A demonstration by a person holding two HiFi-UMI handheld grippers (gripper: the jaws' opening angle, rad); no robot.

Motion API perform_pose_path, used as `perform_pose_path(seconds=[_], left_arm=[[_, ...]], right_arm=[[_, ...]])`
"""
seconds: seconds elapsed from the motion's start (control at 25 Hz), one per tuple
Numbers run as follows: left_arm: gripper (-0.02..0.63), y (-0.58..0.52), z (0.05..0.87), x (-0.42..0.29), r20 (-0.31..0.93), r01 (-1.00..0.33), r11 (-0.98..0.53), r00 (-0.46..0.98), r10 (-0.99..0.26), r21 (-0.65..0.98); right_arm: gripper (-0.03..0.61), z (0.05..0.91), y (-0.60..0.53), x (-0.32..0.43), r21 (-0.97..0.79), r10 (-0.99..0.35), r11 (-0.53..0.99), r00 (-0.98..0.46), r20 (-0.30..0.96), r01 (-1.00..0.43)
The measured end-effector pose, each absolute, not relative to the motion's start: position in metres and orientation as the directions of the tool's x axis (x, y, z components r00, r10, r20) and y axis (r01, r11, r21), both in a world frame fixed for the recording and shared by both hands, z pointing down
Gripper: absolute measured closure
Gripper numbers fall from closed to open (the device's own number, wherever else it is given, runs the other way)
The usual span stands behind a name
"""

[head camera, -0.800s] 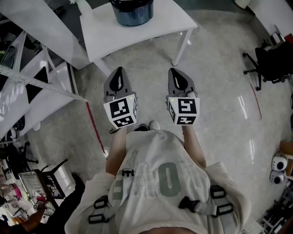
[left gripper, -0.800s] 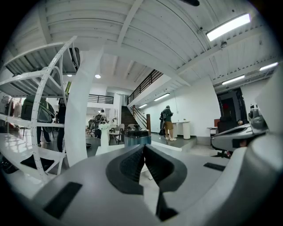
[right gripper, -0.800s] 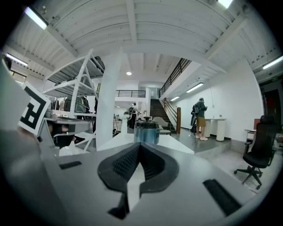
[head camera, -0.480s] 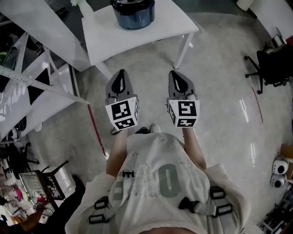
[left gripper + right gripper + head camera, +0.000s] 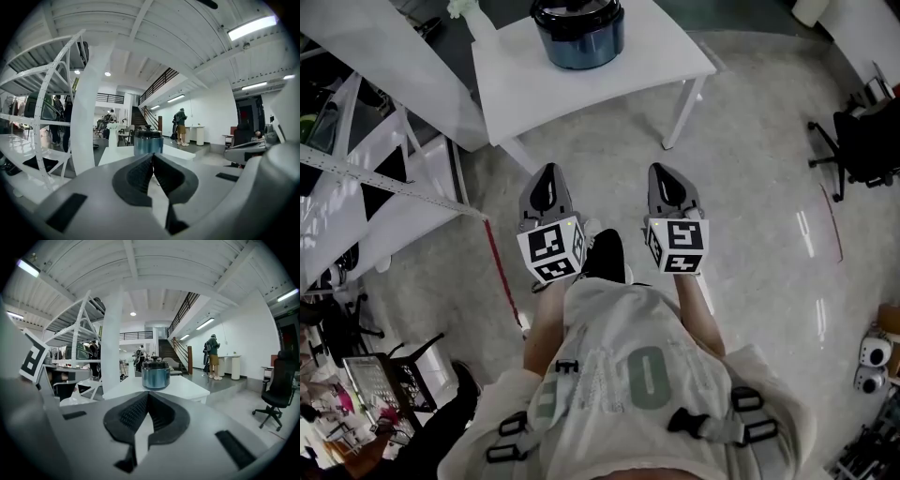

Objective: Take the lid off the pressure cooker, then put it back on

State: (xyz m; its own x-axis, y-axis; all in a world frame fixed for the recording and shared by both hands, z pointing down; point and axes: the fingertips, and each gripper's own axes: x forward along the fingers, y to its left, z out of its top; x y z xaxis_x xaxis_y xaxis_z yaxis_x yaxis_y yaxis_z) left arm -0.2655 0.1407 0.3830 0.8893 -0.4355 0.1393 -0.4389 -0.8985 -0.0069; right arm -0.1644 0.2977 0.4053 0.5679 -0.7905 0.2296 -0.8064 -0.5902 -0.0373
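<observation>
We are standing well apart from the lidded pressure cooker (image 5: 577, 28) on the white table (image 5: 647, 66), holding the left gripper (image 5: 545, 171) and right gripper (image 5: 665, 172) closed and empty, likely needing next to step closer and open the jaws.

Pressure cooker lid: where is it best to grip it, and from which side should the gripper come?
Probably the small knob standing up at the centre of the dark lid, approached from straight above. The pressure cooker stands upright on the white table, and nothing covers its top.
</observation>
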Motion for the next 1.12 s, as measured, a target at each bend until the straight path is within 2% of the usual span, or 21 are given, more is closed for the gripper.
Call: perform_pose_path(seconds=[0.36, 0.64, 1.12], left_arm=[[0.595, 0.096, 0.385, -0.207, 0.131, -0.426, -0.904, 0.895, -0.426, -0.030], [0.595, 0.046, 0.367, -0.123, 0.097, -0.436, -0.900, 0.896, -0.433, 0.014], [0.595, -0.075, 0.329, -0.007, 0.026, -0.442, -0.897, 0.896, -0.443, -0.032]], right_arm=[[0.569, 0.411, 0.256, -0.112, 0.007, -0.784, -0.590, 0.575, 0.234, -0.807], [0.569, 0.386, 0.218, -0.023, 0.028, -0.786, -0.594, 0.588, 0.191, -0.804], [0.569, 0.347, 0.108, 0.118, 0.045, -0.775, -0.617, 0.616, 0.143, -0.786]])
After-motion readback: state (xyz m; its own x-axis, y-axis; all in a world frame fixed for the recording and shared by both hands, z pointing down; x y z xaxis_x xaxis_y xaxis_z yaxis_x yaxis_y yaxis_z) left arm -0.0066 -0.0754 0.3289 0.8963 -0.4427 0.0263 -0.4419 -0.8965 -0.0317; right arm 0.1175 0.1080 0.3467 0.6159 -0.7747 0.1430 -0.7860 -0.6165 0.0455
